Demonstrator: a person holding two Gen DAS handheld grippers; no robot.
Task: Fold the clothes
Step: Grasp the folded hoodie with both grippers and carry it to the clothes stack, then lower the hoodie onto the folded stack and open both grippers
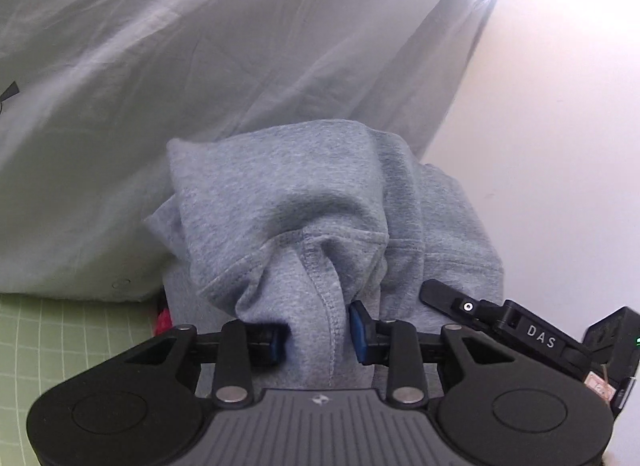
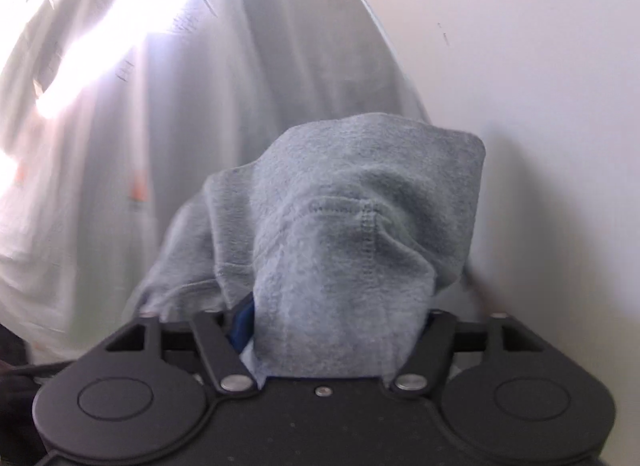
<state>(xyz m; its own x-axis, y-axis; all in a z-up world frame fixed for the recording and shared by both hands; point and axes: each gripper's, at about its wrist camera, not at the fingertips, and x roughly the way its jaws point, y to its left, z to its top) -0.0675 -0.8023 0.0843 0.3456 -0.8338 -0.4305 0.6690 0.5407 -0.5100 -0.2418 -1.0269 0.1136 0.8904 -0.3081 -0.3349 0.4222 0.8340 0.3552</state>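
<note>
Grey fleece garment point(image 1: 288, 201) bunched near both cameras, left gripper point(image 1: 318, 332) pinching a stitched fold between blue pads point(image 1: 357, 330), right gripper point(image 2: 336, 322) closed on another bunch of it, pale carrot-print sheet point(image 1: 120, 65) behind, white wall point(image 1: 560, 125) far right.

My left gripper point(image 1: 318, 336) is matte black with blue pads point(image 1: 357, 332), silver pivot screws, a ribbed grey top and "DAS" lettering. My right gripper point(image 2: 340, 330) looks the same black.
</note>
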